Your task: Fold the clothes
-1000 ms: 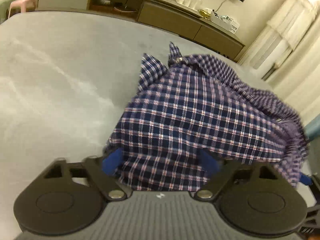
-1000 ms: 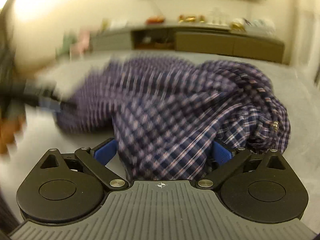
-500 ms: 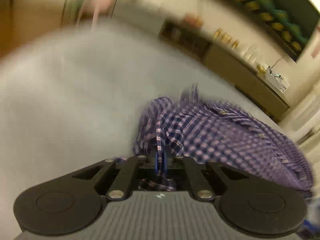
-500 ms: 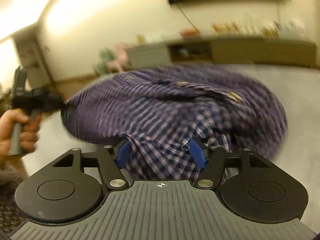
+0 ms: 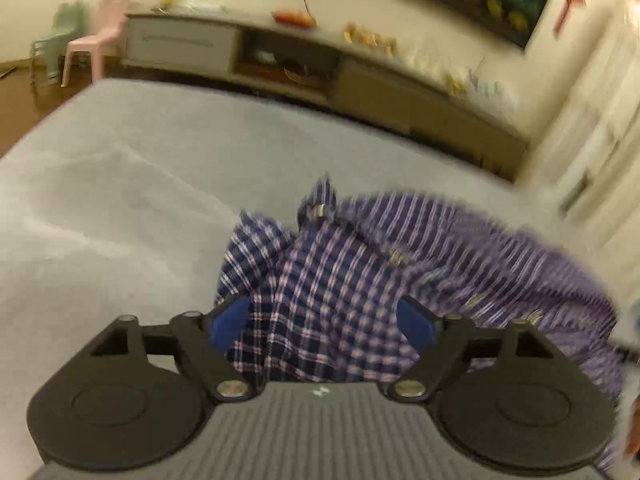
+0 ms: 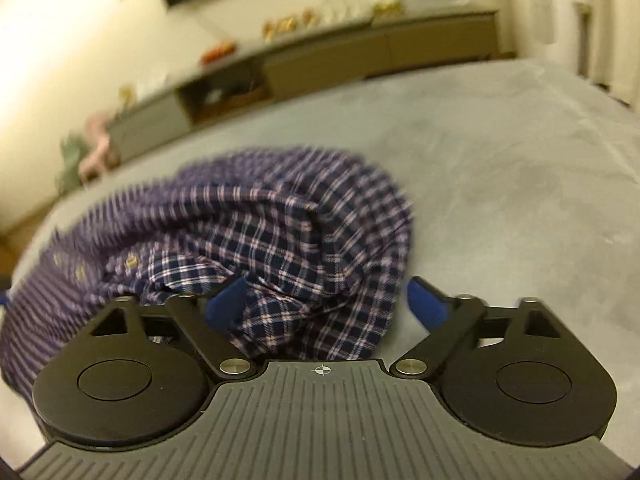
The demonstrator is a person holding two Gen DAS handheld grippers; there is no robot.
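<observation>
A: Shirt (image 5: 352, 280) first: where is it lying?

B: In a crumpled heap on the grey bed (image 5: 120, 200), a soft, thin navy, white and pink check with small metal snaps along one edge. It bunches in rounded folds, nothing flat yet.

A: Which way from each tool?

B: Directly ahead of both, spilling into their mouths. From the left tool (image 5: 324, 320) the heap stretches away to the right; from the right tool (image 6: 326, 300) it stretches to the left. So its long axis, I judge, runs from one tool towards the other, with an end at each.

A: Are they gripping?

B: The left tool's jaws are opening, cloth lying loosely between the blue pads (image 5: 228, 316) without being pinched. The right tool's jaws are also opening; fabric drapes against its left pad (image 6: 224, 304), while the right pad stands clear over bare bed. Neither clamps anything.

A: Which is nearer?

B: Both about equally, as far as I can tell. Motion blur smears the far cloth in both views.
</observation>
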